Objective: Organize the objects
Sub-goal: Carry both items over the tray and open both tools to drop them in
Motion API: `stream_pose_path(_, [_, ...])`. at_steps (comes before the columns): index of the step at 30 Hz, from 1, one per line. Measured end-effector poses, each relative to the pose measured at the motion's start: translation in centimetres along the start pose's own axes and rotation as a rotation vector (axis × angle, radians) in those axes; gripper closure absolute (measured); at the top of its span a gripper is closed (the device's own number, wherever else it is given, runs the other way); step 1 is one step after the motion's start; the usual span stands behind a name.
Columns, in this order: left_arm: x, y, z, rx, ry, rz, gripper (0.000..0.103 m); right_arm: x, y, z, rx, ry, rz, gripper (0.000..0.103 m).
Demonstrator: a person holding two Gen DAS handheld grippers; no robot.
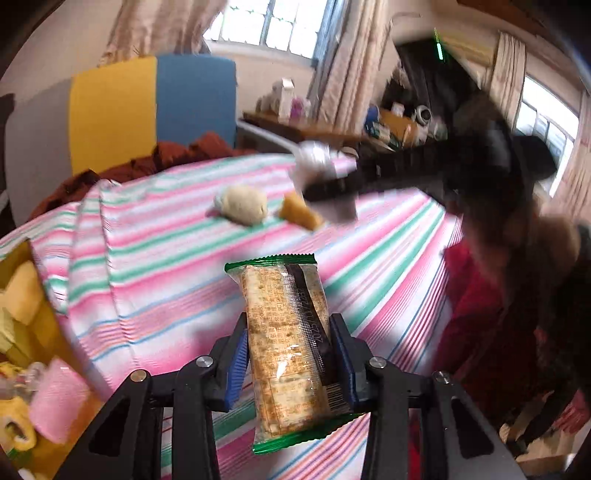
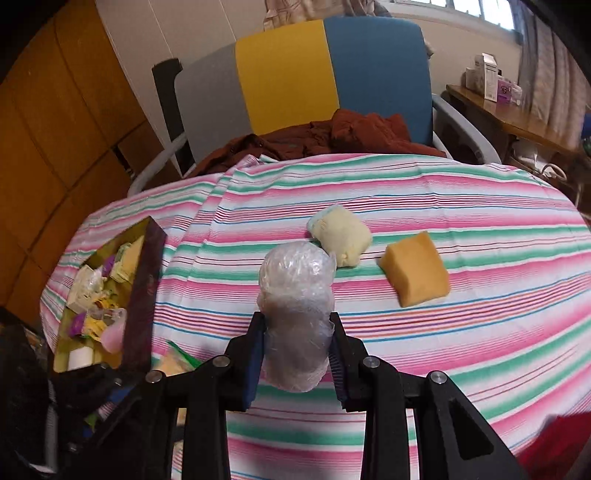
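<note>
Daylight from blown-out windows (image 1: pixel 273 26), fisheye-bent edges, dark corners, motion blur at right.

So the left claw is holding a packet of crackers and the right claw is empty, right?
Not quite. The left claw does hold the cracker packet, but the right claw is not empty: the right wrist view shows it shut on a clear plastic-wrapped bundle.
</note>
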State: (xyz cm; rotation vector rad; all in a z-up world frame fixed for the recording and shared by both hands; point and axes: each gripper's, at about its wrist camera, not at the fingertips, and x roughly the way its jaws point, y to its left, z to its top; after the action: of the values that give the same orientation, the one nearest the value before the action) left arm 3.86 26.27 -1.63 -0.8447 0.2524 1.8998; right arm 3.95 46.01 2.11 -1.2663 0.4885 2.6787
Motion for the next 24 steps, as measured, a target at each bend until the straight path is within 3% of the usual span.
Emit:
stream_pose_path(4, [-3.1, 1.6, 0.4, -0.048, -0.055, 0.056, 0.062, -0.4, 2.4, -0.2, -0.028, -0.011, 0.041, 0.071])
stream_pose_path(8, [-6.1, 5.3, 0.4, -0.170, -0.092, 0.131, 0.062, 0.3, 6.2, -0.2, -0.079, 0.000, 0.104, 0.071])
stream_pose_path(16, [-12.1, 14.6, -1.5, -0.408, -0.178, 0.353, 0.062, 2.9, 16.5, 0.8, -0.206, 0.032, 0.248, 0.070])
stream_pose_path(19, [-12.6, 16.9, -2.0, -0.436, -0.169, 0.443, 0.060, 4.0, 20.7, 1.9, -0.224, 0.005, 0.301, 0.057])
stream_pose_path(21, [-13.1, 18.7, -2.4, -0.472, -0.170, 0.495, 0.056, 4.3, 22.2, 2.4, -0.216, -0.021, 0.320, 0.017])
stream_pose_path(24, [-13.2, 20.4, -2.9, -0.508, -0.162, 0.508, 0.051, 4.1, 23.4, 2.4, -0.203, -0.034, 0.329, 0.011])
